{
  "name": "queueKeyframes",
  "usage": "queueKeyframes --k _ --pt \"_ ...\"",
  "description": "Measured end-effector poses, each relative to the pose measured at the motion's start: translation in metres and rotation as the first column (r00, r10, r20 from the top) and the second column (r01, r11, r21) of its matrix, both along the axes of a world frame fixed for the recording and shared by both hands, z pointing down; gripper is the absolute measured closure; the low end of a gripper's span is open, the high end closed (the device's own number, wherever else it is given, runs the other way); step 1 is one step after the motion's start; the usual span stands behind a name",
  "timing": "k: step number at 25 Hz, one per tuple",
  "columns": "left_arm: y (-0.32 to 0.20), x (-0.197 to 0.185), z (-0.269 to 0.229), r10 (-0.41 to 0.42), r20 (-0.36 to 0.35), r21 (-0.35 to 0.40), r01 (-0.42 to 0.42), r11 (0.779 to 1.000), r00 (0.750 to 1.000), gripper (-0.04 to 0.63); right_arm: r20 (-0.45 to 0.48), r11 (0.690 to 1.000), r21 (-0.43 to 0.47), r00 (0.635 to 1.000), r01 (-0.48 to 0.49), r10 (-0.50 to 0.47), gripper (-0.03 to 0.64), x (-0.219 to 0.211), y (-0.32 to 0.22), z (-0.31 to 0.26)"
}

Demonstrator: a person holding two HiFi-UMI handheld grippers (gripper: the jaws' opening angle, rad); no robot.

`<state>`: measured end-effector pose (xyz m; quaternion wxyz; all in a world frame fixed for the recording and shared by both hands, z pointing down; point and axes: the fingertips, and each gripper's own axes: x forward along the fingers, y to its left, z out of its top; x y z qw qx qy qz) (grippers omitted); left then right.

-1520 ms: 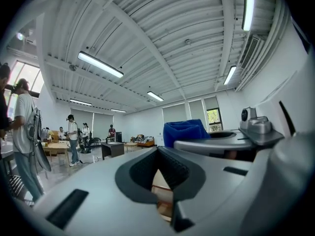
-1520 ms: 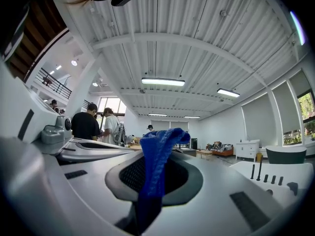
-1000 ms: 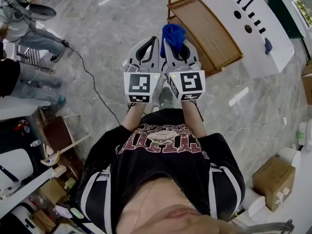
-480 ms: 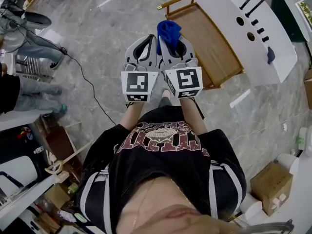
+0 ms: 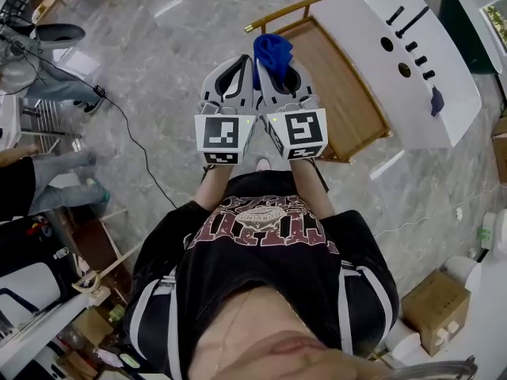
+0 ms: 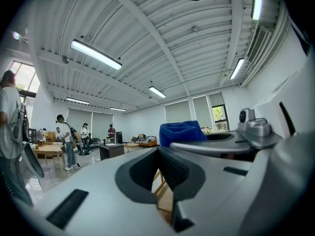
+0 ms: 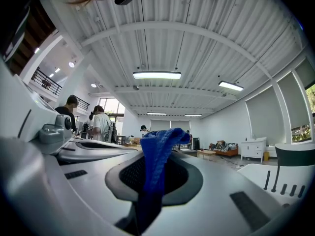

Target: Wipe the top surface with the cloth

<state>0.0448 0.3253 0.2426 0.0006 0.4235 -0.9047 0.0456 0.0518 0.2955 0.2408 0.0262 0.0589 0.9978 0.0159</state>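
Most of the head view is grey veined stone floor (image 5: 166,62). At 1 o'clock lies a white tabletop with black slots (image 5: 372,30). Beside it, toward 12 o'clock, stands a low brown wooden table with a raised rail (image 5: 341,93). At 6 o'clock is the person's black printed T-shirt (image 5: 261,260). Both grippers are held side by side at centre. The left gripper (image 5: 236,63) has its jaws drawn together at the tips and holds nothing. The right gripper (image 5: 279,71) has its jaws clamped on a crumpled blue cloth (image 5: 272,52). The cloth projects from the jaw tips at 12 o'clock and, in the head view, overlaps the rail end of the wooden table.
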Motion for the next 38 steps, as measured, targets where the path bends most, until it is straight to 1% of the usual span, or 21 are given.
queueKeyframes --k 5,9,13,18,22,25,28,34,38 --pt "-0.018 -0.013 0.009 0.019 -0.018 -0.005 -0.019 1.000 1.000 0.546 -0.014 1.000 -0.009 1.000 -0.027 0.027 0.552 -0.012 -0.020 0.008" --pt "-0.030 -0.030 0.016 0.051 -0.038 0.001 -0.051 0.999 0.998 0.546 -0.028 0.998 -0.016 0.997 -0.068 0.067 0.552 -0.025 -0.034 0.015" --pt "-0.048 -0.054 0.019 0.115 -0.039 0.010 -0.115 0.993 0.993 0.546 -0.036 0.991 -0.015 0.991 -0.133 0.132 0.552 -0.047 -0.051 0.020" --pt "-0.075 -0.096 0.010 0.206 -0.023 0.023 -0.206 0.978 0.978 0.546 -0.027 0.977 -0.006 0.977 -0.213 0.212 0.552 -0.087 -0.074 0.013" --pt "-0.092 -0.126 0.003 0.281 -0.007 0.012 -0.281 0.960 0.960 0.546 -0.015 0.959 -0.012 0.959 -0.283 0.283 0.552 -0.116 -0.089 0.007" --pt "-0.097 -0.150 0.005 0.324 -0.012 0.010 -0.323 0.946 0.946 0.546 -0.018 0.944 -0.014 0.944 -0.330 0.330 0.552 -0.136 -0.094 0.009" --pt "-0.105 -0.167 0.009 0.376 -0.019 0.000 -0.376 0.927 0.927 0.546 -0.023 0.924 -0.020 0.924 -0.383 0.382 0.552 -0.151 -0.101 0.012" --pt "-0.111 -0.182 0.014 0.473 -0.034 -0.008 -0.473 0.881 0.880 0.546 -0.043 0.879 -0.018 0.879 -0.477 0.476 0.552 -0.165 -0.103 0.017" --pt "-0.124 -0.177 0.021 0.524 -0.033 -0.013 -0.525 0.851 0.851 0.546 -0.067 0.842 -0.015 0.840 -0.540 0.538 0.552 -0.158 -0.117 0.027"
